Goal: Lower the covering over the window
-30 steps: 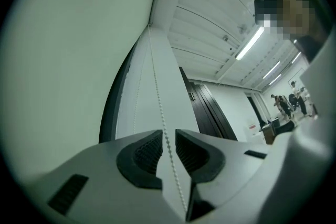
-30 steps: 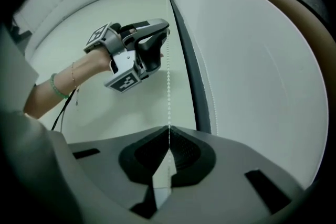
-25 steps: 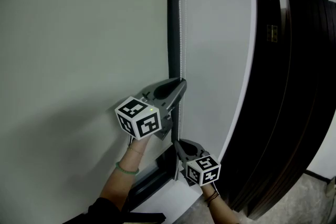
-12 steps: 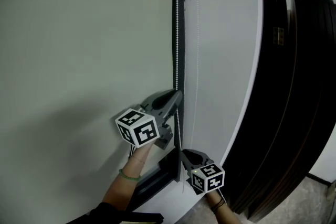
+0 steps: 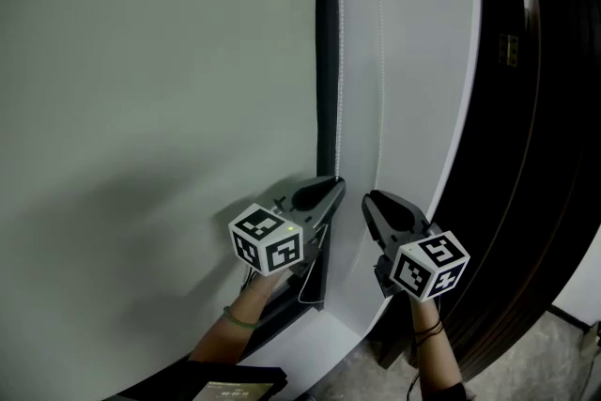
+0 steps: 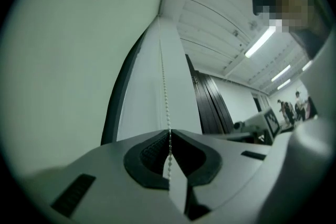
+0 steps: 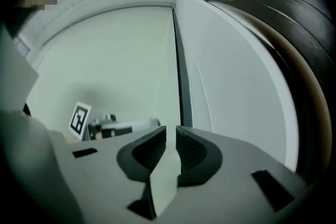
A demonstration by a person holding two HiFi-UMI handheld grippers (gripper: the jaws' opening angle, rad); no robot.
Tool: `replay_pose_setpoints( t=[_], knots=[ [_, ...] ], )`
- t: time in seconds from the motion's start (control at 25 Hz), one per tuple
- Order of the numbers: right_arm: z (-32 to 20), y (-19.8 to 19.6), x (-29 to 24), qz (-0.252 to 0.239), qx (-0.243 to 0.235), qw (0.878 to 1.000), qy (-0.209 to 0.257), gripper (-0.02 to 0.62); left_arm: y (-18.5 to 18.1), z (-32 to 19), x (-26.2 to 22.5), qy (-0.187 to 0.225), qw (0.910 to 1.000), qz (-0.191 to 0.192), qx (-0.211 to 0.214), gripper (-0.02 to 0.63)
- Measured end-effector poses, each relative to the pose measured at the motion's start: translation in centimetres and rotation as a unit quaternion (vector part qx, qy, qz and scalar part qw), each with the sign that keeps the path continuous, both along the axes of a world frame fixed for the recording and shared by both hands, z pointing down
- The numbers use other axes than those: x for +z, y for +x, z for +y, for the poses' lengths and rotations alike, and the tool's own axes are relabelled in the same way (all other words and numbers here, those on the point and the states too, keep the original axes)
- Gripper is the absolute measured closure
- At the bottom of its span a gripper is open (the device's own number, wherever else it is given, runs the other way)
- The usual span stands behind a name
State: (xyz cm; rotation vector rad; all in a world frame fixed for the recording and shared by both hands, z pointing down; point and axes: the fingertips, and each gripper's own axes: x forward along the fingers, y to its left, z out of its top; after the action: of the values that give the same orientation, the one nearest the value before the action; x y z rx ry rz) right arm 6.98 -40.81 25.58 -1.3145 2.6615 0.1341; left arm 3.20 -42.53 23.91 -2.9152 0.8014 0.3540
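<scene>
Mid-pull, I'd say: the left tongs (image 5: 336, 184) pinch the bead chain (image 5: 339, 61) hanging at the white roller blind's (image 5: 413, 108) edge, the right tongs (image 5: 368, 199) alongside are a slit apart and empty; next, draw the chain down, then regrip higher

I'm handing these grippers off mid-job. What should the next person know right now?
The left gripper is shut on the bead chain, beside the dark window frame.
The right gripper is empty, jaws slightly apart, near the chain's other strand.
Done: chain gripped.
To do: probably pull it hand over hand. How low the white covering hangs cannot be told.
</scene>
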Motion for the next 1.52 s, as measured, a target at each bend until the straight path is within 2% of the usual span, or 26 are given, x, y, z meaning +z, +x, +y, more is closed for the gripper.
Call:
replay_pose_setpoints(
  t=[0.08,0.24,0.44,0.56,0.72,0.8,0.88,0.92,0.96,1.04,1.12,1.24,1.36,1.44,1.52],
  knots=[
    [0.1,0.1,-3.0,0.011,-0.007,1.000,0.018,0.534,0.1,0.3,2.6,-0.030,0.9995,0.009,0.003,0.595],
    [-0.5,-0.1,-7.7,0.028,-0.020,0.999,0.042,0.497,1.1,0.9,7.0,-0.051,0.9987,-0.005,0.001,0.595],
    [-0.6,-2.2,-11.7,0.037,-0.053,0.996,0.061,0.489,1.5,1.8,12.4,-0.093,0.9956,-0.012,-0.004,0.595],
    [-0.2,-3.5,-13.7,0.028,-0.074,0.994,0.073,0.489,1.8,2.5,16.9,-0.121,0.9921,-0.030,-0.010,0.595],
    [0.3,-4.9,-15.8,0.015,-0.096,0.991,0.088,0.491,2.2,3.5,23.4,-0.174,0.9827,-0.061,-0.015,0.595],
    [0.2,-5.2,-16.5,0.010,-0.086,0.991,0.097,0.491,2.1,4.2,26.6,-0.201,0.9759,-0.084,-0.017,0.595],
    [0.1,-5.4,-16.5,0.009,-0.075,0.992,0.098,0.495,1.5,5.1,29.2,-0.232,0.9686,-0.086,-0.021,0.595],
    [0.0,-5.5,-16.1,0.011,-0.073,0.993,0.095,0.527,1.1,5.4,30.1,-0.243,0.9658,-0.087,-0.024,0.595],
    [-0.2,-5.6,-15.6,0.015,-0.072,0.993,0.090,0.563,0.8,5.7,30.9,-0.248,0.9642,-0.089,-0.027,0.595],
    [-0.4,-5.6,-14.6,0.009,-0.074,0.994,0.081,0.571,0.6,5.8,31.8,-0.251,0.9630,-0.093,-0.030,0.595],
    [-0.3,-5.1,-14.3,-0.019,-0.079,0.994,0.078,0.574,0.5,5.8,31.9,-0.251,0.9629,-0.094,-0.029,0.595],
    [0.4,-4.6,-14.5,-0.040,-0.070,0.992,0.093,0.575,0.3,6.0,31.8,-0.236,0.9651,-0.111,-0.027,0.594],
    [0.7,-4.8,-13.5,-0.013,-0.048,0.993,0.105,0.577,0.0,6.1,32.1,-0.226,0.9655,-0.125,-0.030,0.593],
    [0.1,-5.1,-11.0,0.008,-0.035,0.995,0.091,0.577,-0.1,6.2,32.5,-0.228,0.9649,-0.127,-0.031,0.592],
    [-0.6,-5.0,-8.1,0.004,-0.030,0.997,0.066,0.577,-0.3,6.6,32.9,-0.235,0.9633,-0.126,-0.030,0.592]
  ],
)
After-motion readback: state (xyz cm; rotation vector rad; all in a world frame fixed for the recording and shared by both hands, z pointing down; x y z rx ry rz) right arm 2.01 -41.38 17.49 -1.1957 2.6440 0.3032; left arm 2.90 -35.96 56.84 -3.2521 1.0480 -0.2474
